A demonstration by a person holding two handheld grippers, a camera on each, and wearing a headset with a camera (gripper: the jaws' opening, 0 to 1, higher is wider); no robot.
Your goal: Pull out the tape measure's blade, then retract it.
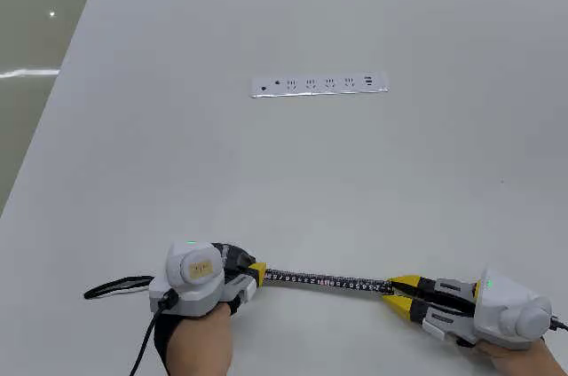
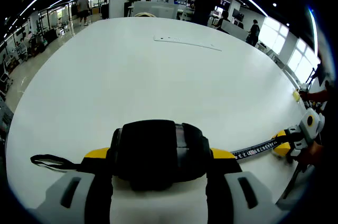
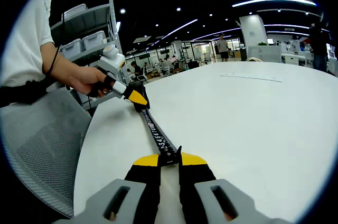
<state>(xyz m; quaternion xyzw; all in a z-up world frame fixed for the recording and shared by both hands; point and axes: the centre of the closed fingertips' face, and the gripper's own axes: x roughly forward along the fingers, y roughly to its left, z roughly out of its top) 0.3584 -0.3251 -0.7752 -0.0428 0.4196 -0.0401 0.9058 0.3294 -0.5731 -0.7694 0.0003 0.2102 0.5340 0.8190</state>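
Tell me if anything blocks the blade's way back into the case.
Nothing visible does. The blade runs over bare table from the case in the left tongs to the right tongs pinching its tip.

Smooth matt white counter (image 1: 355, 181). Matt black plastic tape measure case (image 2: 158, 150), with dark printed blade (image 1: 324, 280). Smooth white plastic power strip (image 1: 319, 85).

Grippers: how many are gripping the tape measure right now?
2. The left gripper clamps the tape measure case at the left. The right gripper pinches the end of the blade, which stretches between them low in the head view.
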